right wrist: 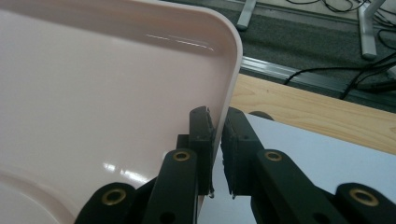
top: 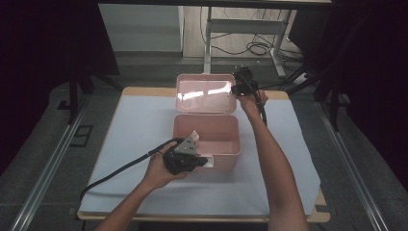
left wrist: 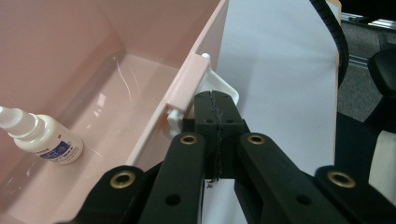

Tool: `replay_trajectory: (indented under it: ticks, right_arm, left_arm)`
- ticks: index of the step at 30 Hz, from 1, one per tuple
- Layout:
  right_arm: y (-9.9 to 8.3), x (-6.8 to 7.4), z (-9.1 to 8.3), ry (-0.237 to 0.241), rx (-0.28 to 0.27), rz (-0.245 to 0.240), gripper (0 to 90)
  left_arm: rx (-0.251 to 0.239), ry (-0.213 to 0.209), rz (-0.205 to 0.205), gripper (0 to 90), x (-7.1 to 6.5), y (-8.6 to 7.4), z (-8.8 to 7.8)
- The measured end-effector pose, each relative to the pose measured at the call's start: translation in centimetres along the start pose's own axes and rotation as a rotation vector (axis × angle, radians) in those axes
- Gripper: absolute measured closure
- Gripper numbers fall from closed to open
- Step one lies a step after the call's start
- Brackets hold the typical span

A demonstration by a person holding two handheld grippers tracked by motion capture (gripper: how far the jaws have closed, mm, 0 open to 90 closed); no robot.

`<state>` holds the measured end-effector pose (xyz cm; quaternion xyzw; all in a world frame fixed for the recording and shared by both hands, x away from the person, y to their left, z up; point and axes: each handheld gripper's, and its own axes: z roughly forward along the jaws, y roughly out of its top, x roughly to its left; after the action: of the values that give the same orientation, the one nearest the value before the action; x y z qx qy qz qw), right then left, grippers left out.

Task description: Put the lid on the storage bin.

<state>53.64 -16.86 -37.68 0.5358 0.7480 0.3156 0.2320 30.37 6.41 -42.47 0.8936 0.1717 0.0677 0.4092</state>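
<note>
The person's left forearm comes in low from the near edge of the table, the hand wrapped round the left gripper point(top: 188, 158), which rests against the front wall of the pink box point(top: 207, 144). In the left gripper view its black jaws are pressed flat together, nothing between them, their tips just beside the white latch point(left wrist: 219, 91) that hangs on the box's front rim. The right arm stretches long and nearly straight across the table's right side, wrist bent inward, carrying the right gripper point(top: 239, 85) to the raised lid point(top: 206, 94). There the jaws stand astride the lid's right edge with a narrow gap between them; the inner pad touches the rim, while the outer one seems just clear of it, so I cannot tell whether it truly grips. The box is smooth, glossy plastic with rounded corners, standing open in the middle of a pale sheet point(top: 139, 144) spread over the wooden table point(top: 144, 90). Inside lies a small white bottle point(left wrist: 44, 140) with a blue label, on its side.
</note>
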Motion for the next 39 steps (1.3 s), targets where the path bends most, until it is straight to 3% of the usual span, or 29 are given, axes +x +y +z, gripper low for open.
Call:
replay_trajectory:
  ticks: [39]
  right_arm:
    - [-1.8,1.4,-6.0,-0.055,-0.231,-0.058,85.0]
  left_arm:
    - [0.007,0.007,-0.009,90.0,-0.1,0.0,0.0]
